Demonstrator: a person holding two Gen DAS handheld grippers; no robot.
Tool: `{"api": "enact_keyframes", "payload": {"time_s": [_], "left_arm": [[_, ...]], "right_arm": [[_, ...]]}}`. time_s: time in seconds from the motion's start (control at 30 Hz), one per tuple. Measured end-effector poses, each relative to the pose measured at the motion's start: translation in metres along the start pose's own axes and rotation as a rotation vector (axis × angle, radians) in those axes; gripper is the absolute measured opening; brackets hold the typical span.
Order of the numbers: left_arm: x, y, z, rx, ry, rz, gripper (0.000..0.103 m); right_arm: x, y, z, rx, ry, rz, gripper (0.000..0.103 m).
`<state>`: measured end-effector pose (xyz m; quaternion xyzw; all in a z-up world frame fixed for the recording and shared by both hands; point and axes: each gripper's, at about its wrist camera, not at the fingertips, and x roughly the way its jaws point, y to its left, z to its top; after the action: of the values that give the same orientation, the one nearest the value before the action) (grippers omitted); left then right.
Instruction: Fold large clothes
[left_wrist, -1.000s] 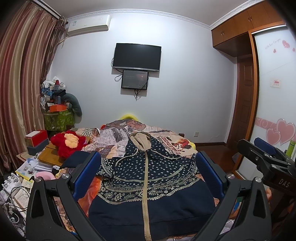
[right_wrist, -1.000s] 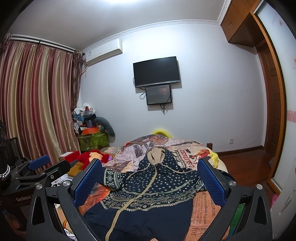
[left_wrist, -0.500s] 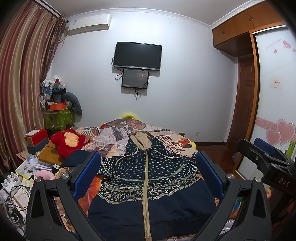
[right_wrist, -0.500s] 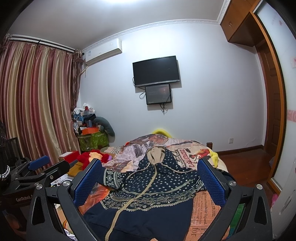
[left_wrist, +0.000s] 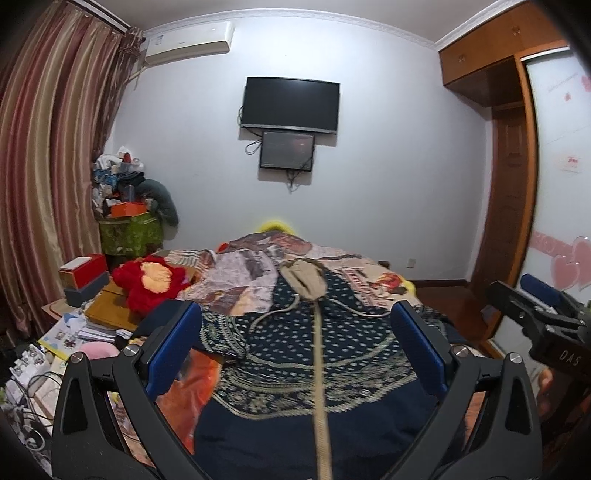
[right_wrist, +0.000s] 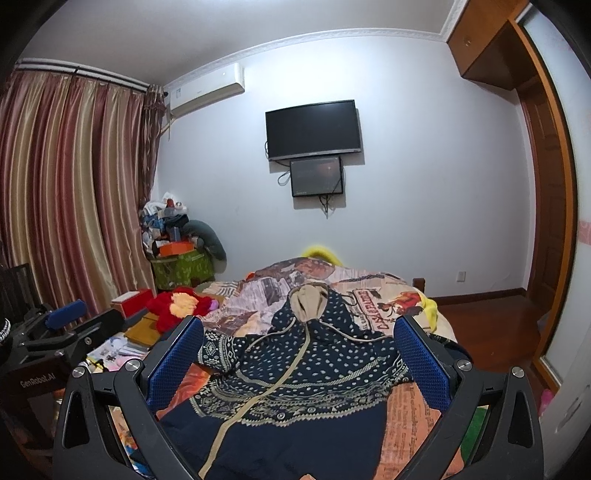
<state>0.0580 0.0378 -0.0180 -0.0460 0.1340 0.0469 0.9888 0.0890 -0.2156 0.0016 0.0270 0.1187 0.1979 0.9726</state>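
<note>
Left claw (left_wrist: 295, 347): blue-padded fingers (left_wrist: 173, 347) are spread wide, nothing is held; it is raised above the near end of the bed (left_wrist: 369, 273). Right claw (right_wrist: 299, 354): fingers are likewise parted and empty, above the same end.

Hooded jacket (left_wrist: 314, 354): navy, patterned with pale dots and bands, laid flat along the bed's middle, beige hood (left_wrist: 304, 277) toward the far end, hem at the near edge.

Bedspread (right_wrist: 369, 295): printed, spread beneath the jacket.

Red plush toy (left_wrist: 151, 282): set beside the bed's left edge.

Television (left_wrist: 290, 103): mounted on the far wall.
</note>
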Motion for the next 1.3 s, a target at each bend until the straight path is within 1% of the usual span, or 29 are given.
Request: {"api": "enact_keyframes", "payload": {"time_s": [0.13,0.2,0.27,0.33,0.47,0.57,0.7,0.73,0.8,0.9,0.97,1.03,1.07,1.13,1.2,1.27,1.3], "left_arm": [[0.033,0.024,0.007,-0.006,0.020,0.048,0.103],[0.052,0.040,0.010,-0.019,0.041,0.080,0.103],[0.075,0.058,0.012,-0.034,0.074,0.094,0.103],[0.100,0.078,0.011,-0.053,0.114,0.120,0.103],[0.157,0.119,0.004,-0.076,0.235,0.194,0.103],[0.191,0.149,-0.006,-0.109,0.293,0.240,0.103],[0.235,0.189,-0.024,-0.136,0.371,0.332,0.103],[0.248,0.201,-0.032,-0.135,0.401,0.364,0.103],[0.270,0.219,-0.045,-0.147,0.463,0.406,0.103],[0.292,0.244,-0.064,-0.209,0.549,0.401,0.102],[0.303,0.260,-0.077,-0.277,0.593,0.374,0.097],[0.311,0.273,-0.086,-0.336,0.631,0.355,0.094],[0.313,0.277,-0.090,-0.348,0.640,0.361,0.091],[0.320,0.285,-0.097,-0.401,0.657,0.343,0.087],[0.328,0.293,-0.102,-0.465,0.672,0.304,0.082],[0.336,0.303,-0.108,-0.554,0.684,0.259,0.072],[0.340,0.309,-0.111,-0.601,0.692,0.237,0.069]], "right_arm": [[0.037,-0.003,0.005,-0.018,0.030,-0.014,0.103],[0.060,-0.006,0.008,-0.023,0.048,-0.021,0.103],[0.086,-0.009,0.010,-0.031,0.075,-0.029,0.103],[0.114,-0.012,0.013,-0.042,0.106,-0.038,0.103],[0.180,-0.019,0.012,-0.062,0.189,-0.026,0.103],[0.221,-0.018,0.009,-0.076,0.246,-0.015,0.103],[0.277,-0.016,-0.002,-0.100,0.327,-0.007,0.103],[0.291,-0.015,-0.006,-0.107,0.346,-0.008,0.103],[0.318,-0.015,-0.016,-0.118,0.402,-0.006,0.103],[0.347,-0.015,-0.029,-0.126,0.461,-0.005,0.103],[0.365,-0.016,-0.038,-0.132,0.494,-0.001,0.103],[0.382,-0.018,-0.047,-0.134,0.525,0.012,0.103],[0.390,-0.019,-0.050,-0.131,0.539,0.017,0.102],[0.404,-0.021,-0.057,-0.114,0.566,0.029,0.102],[0.415,-0.024,-0.061,-0.094,0.585,0.044,0.102],[0.423,-0.026,-0.065,-0.077,0.601,0.062,0.102],[0.427,-0.026,-0.066,-0.073,0.607,0.068,0.102]]}}
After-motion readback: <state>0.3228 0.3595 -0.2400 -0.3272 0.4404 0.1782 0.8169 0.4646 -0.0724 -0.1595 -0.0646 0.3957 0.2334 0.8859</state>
